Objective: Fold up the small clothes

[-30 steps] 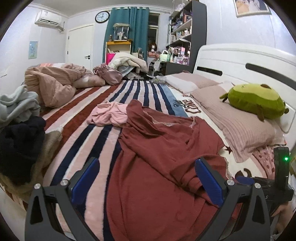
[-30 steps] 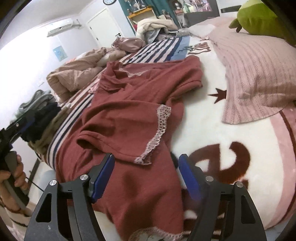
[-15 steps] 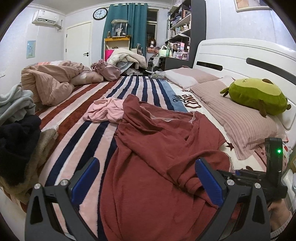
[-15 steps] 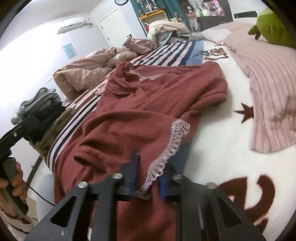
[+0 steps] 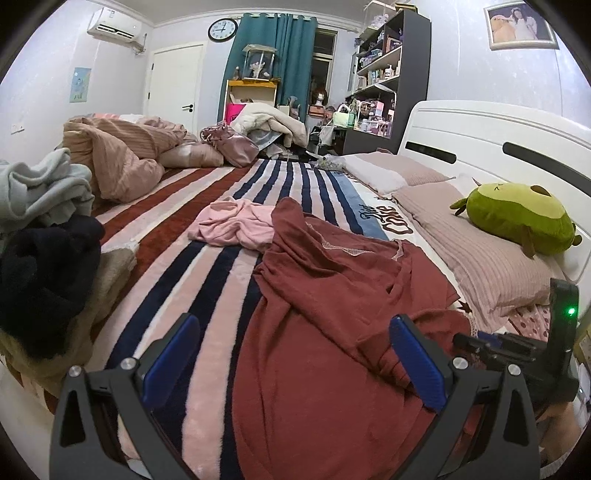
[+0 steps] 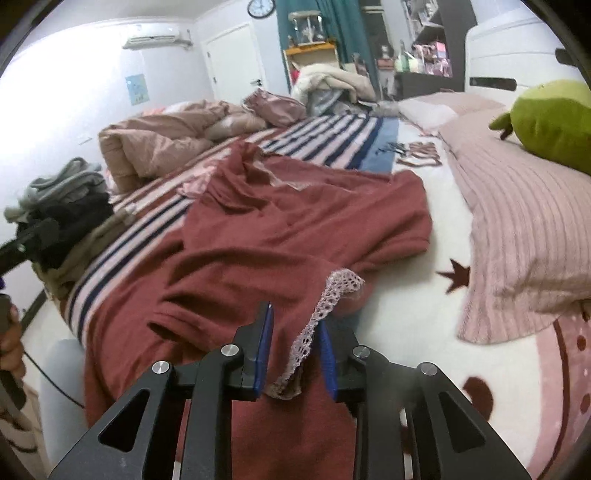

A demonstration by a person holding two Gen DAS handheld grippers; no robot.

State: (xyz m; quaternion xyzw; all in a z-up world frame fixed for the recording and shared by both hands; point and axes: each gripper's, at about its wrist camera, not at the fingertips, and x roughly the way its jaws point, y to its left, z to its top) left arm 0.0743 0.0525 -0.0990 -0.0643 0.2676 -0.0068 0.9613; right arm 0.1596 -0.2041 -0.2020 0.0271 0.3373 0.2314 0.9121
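Red garment (image 6: 280, 236) rumpled on the striped bed (image 5: 207, 273)
Right gripper (image 6: 295, 350), jaws just closing, pinches its lace hem, seen only in the right view; left gripper (image 5: 295, 362) gapes empty above it.

One dark red garment (image 5: 332, 332) with lace trim lies on the bed (image 5: 207, 295). One pink garment (image 5: 236, 225) lies beside it. One green plush toy (image 5: 517, 218) rests on the pillows. Two pillows: near (image 5: 480, 258), far (image 5: 391, 173). One bunched pinkish quilt (image 5: 118, 155). One pile of grey and dark clothes (image 5: 40, 221) at the bed's edge. One wall clock (image 5: 222, 29). One air conditioner (image 5: 114, 26). One framed picture (image 5: 521, 26).
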